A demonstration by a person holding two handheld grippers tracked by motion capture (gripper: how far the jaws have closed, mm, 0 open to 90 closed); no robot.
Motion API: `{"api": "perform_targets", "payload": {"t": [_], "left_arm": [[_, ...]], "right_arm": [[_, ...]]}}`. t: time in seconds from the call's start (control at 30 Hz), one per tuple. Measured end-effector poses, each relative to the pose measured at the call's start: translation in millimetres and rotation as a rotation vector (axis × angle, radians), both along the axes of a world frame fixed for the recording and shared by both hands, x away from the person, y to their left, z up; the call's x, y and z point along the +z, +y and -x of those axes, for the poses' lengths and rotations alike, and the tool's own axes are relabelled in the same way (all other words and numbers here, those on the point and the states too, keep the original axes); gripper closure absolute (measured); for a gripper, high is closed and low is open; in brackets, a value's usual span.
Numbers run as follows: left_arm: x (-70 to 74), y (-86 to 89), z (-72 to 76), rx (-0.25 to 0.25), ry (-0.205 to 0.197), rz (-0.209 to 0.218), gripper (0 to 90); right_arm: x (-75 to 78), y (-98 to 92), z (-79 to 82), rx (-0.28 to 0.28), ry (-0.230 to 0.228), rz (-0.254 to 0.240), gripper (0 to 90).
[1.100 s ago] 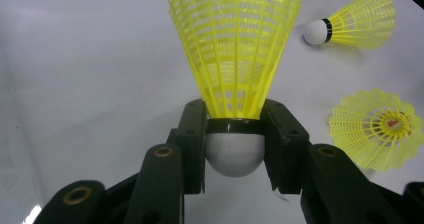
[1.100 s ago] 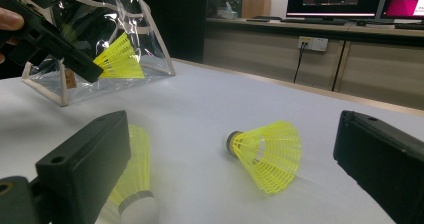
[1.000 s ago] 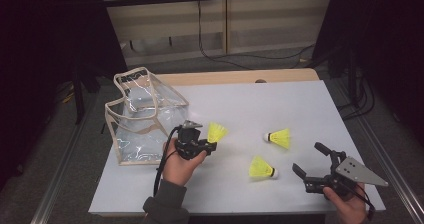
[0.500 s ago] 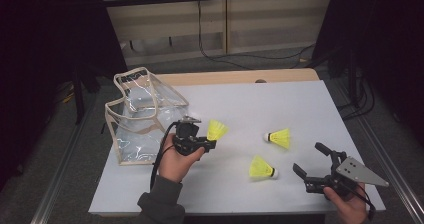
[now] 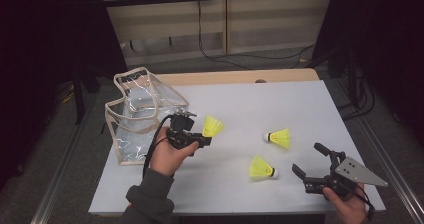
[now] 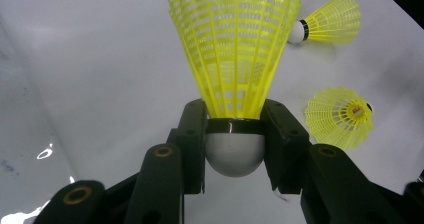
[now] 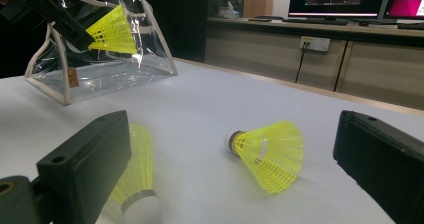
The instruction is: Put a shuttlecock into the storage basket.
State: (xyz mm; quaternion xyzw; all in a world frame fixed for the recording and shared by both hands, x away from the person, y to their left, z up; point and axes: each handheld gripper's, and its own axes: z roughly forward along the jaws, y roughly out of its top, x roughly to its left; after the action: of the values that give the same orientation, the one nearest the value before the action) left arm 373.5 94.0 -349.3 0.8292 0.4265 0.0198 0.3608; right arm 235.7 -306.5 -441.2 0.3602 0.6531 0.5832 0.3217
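White tabletop point(image 5: 240, 104): raised left gripper point(image 5: 199, 140) jaws clamp a shuttlecock point(image 5: 212, 126); right gripper point(image 5: 314, 165) rests low, jaws wide.

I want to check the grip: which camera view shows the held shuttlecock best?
The left gripper view: the held shuttlecock is close, jaws pressing its white cork. In the high view and the right gripper view it is small and farther off.

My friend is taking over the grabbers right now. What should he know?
Left gripper: shut on one yellow shuttlecock, clamped at its white cork, lifted off the table beside the clear bag.
Right gripper: open, holding nothing, low at the near right of the white table.
Two more shuttlecocks lie on the table: far one, near one.
Done: one picked up.
Left, probably: put it in the bag, then the other two.
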Motion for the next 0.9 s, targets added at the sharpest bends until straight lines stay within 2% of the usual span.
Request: {"api": "perform_targets", "payload": {"t": [0.4,0.5,0.83,0.9], "left_arm": [[15.6,3.5,-4.2,-0.022,0.009,-0.01,64.7],[19.1,3.5,-5.7,-0.039,0.026,0.013,64.7],[34.1,2.6,-8.8,-0.056,0.007,-0.026,64.7],[37.0,3.2,-9.4,-0.057,0.011,-0.022,64.7]], "right_arm": [[-0.3,0.5,-0.3,0.004,0.001,0.0,1.7],[-0.6,0.3,-0.2,0.001,0.003,0.002,1.8],[-0.9,1.4,-0.1,0.008,0.001,0.003,1.8],[-0.5,1.4,0.1,0.008,0.0,0.007,1.8]]}}
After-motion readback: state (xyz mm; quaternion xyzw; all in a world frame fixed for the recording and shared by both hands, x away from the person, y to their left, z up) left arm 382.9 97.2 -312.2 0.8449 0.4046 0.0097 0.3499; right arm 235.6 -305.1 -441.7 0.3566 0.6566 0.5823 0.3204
